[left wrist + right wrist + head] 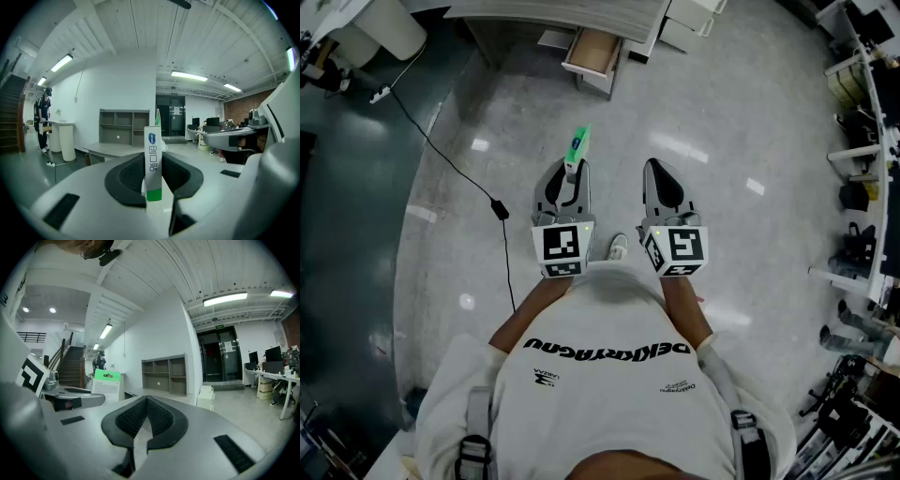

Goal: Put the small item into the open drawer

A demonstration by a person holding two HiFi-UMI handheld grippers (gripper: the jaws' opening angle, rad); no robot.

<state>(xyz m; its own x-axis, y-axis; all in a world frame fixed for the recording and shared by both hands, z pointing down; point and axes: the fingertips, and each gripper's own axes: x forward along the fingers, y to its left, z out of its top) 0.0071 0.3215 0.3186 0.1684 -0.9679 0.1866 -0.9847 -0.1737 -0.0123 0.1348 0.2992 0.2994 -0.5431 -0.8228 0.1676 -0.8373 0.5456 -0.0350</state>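
Note:
A slim white and green box (577, 146) sticks out forward from my left gripper (570, 174), whose jaws are shut on it. In the left gripper view the box (153, 161) stands upright between the dark pads (126, 176). My right gripper (656, 178) is held beside the left one, shut with nothing between its pads (161, 420); its view shows the box (107, 385) off to the left. The open drawer (593, 56), light wood inside, juts out of a grey desk (572, 17) some way ahead across the floor.
A black cable (450, 159) with a plug runs over the floor at left. White cabinets (680, 26) stand right of the drawer. Desks, chairs and clutter (862, 187) line the right edge. A grey shelf unit (124, 127) stands against the far wall.

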